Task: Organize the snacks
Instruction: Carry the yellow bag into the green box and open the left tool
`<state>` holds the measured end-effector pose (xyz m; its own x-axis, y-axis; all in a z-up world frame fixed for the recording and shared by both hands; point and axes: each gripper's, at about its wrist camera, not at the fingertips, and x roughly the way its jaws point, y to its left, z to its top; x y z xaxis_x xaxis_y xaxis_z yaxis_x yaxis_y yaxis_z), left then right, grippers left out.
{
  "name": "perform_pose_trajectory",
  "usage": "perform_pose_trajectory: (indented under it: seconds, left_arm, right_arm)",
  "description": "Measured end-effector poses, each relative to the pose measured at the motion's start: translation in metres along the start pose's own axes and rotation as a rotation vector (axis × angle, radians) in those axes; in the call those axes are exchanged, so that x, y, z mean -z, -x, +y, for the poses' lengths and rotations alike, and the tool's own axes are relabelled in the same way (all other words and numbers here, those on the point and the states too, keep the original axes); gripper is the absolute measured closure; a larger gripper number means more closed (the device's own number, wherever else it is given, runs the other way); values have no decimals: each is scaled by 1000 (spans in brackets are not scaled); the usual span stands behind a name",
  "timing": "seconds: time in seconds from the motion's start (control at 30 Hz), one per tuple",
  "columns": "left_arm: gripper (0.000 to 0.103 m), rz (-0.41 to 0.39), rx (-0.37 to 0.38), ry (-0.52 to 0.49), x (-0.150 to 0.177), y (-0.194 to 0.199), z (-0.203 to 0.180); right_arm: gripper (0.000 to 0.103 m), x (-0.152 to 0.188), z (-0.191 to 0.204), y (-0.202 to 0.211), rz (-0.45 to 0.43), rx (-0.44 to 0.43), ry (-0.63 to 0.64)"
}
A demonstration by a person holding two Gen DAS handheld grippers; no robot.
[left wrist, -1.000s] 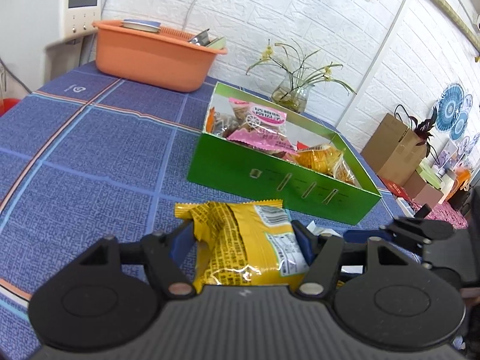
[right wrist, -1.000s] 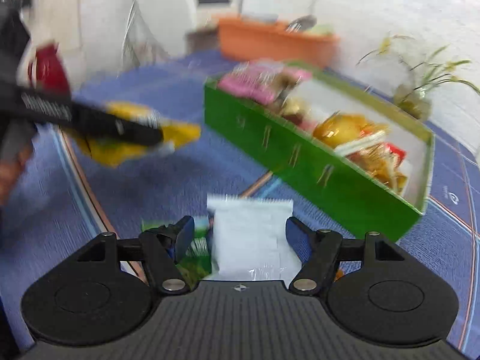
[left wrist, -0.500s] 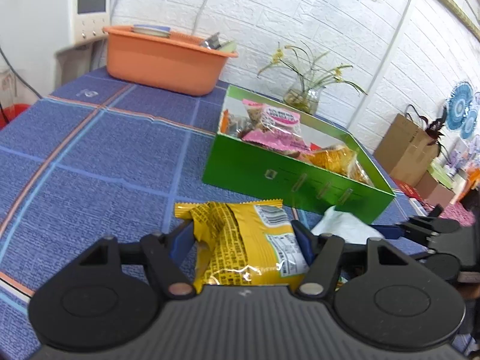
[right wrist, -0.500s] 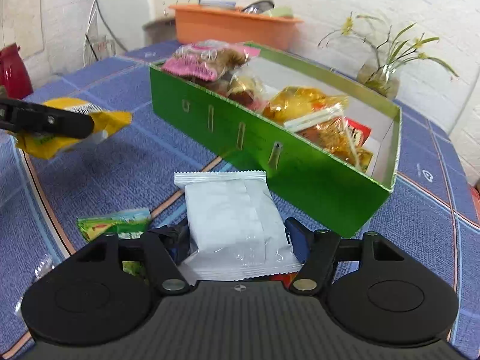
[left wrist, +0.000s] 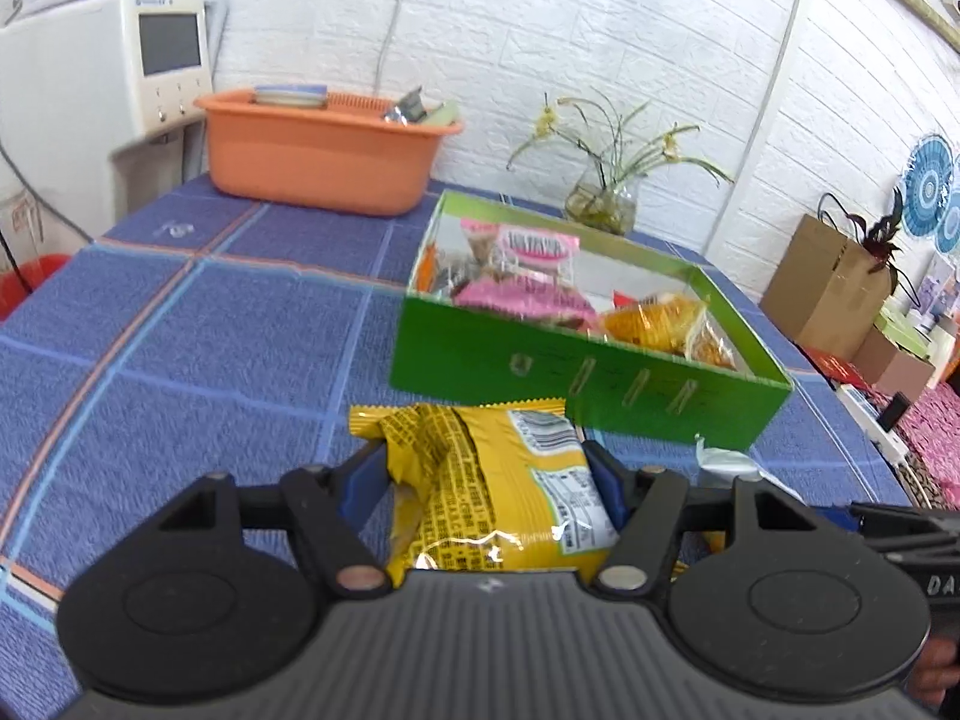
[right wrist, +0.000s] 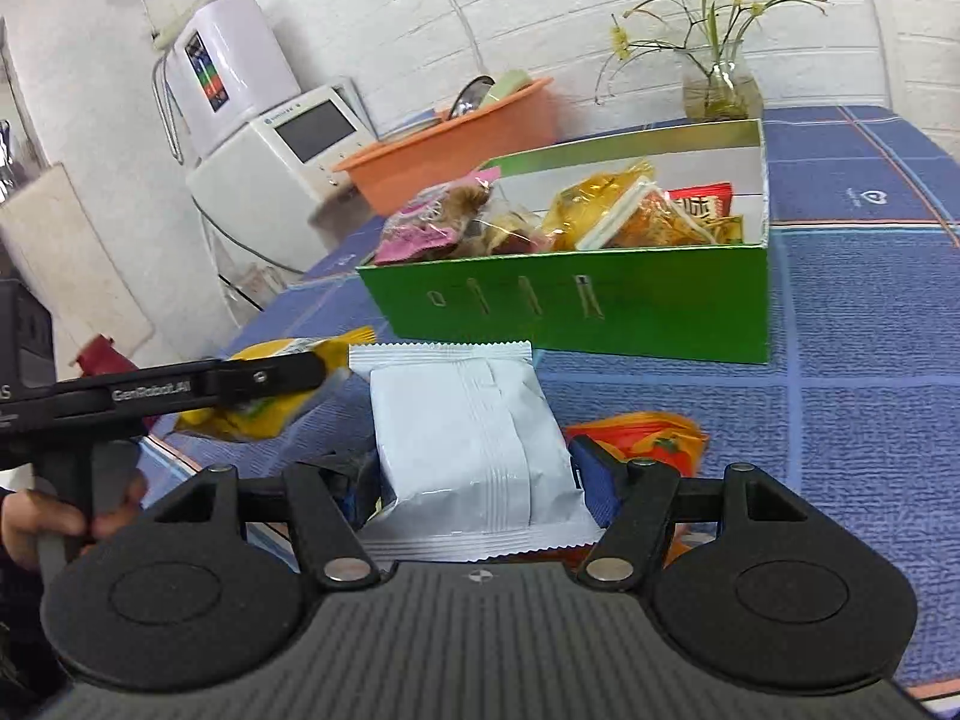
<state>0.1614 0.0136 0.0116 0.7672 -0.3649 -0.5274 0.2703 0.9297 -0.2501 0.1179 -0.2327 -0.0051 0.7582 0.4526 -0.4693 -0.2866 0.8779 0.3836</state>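
My left gripper (left wrist: 486, 480) is shut on a yellow snack bag (left wrist: 492, 486), held above the blue tablecloth just short of the green box (left wrist: 540, 372). That box holds several snack packs, pink at the left and orange at the right. My right gripper (right wrist: 474, 480) is shut on a white snack pack (right wrist: 468, 438), also lifted in front of the green box (right wrist: 630, 312). In the right wrist view the left gripper's arm and the yellow bag (right wrist: 264, 390) show at the left, held by a person's hand (right wrist: 36, 516). The white pack's tip (left wrist: 726, 462) shows in the left wrist view.
An orange snack pack (right wrist: 648, 432) lies on the cloth under my right gripper. An orange tub (left wrist: 318, 156) with dishes stands at the back, a glass vase with a plant (left wrist: 600, 204) behind the box, and a white appliance (left wrist: 90, 72) at the table's far left.
My right gripper has rolled and swung round with the white pack, so the green box now sits level ahead. The left gripper has barely moved, still holding the yellow bag.
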Motion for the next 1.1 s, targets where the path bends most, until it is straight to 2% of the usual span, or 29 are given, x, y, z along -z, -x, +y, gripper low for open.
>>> perform_pose_trajectory:
  seconds: [0.13,0.2,0.3,0.4,0.47,0.63,0.73,0.87,1.0,1.1]
  left_arm:
    - [36,-74,6,-10,-33,-10,-12]
    - [36,-113,9,-45,-53,-22,-23]
    - [36,-148,4,-121,-79,-50,-43]
    - [36,-116,19,-79,-91,-82,-46]
    - [36,-108,14,-74,-88,-97,-48]
    - [33,-165,-22,-230,-76,-108,-63]
    - [31,-170,-27,-291,-76,-123,-67]
    - [31,-179,8,-227,-82,-140,-64]
    - [30,-190,11,-207,-84,-147,-68]
    - [24,-214,17,-192,-81,-143,-68]
  right_arm:
    - [0,-26,2,9,-192,37,11]
    - [0,-45,-2,12,-301,107,3]
    - [0,-76,-19,6,-392,158,-64]
    - [0,-96,-36,-12,-393,185,-126]
    - [0,-97,-40,-22,-390,217,-126]
    - [0,-91,-41,-43,-353,310,-4]
    - [0,-88,-46,-55,-319,373,35]
    - [0,-86,-60,-64,-267,405,21]
    - [0,-83,-66,-69,-256,398,4]
    - [0,-84,-69,-69,-260,365,-8]
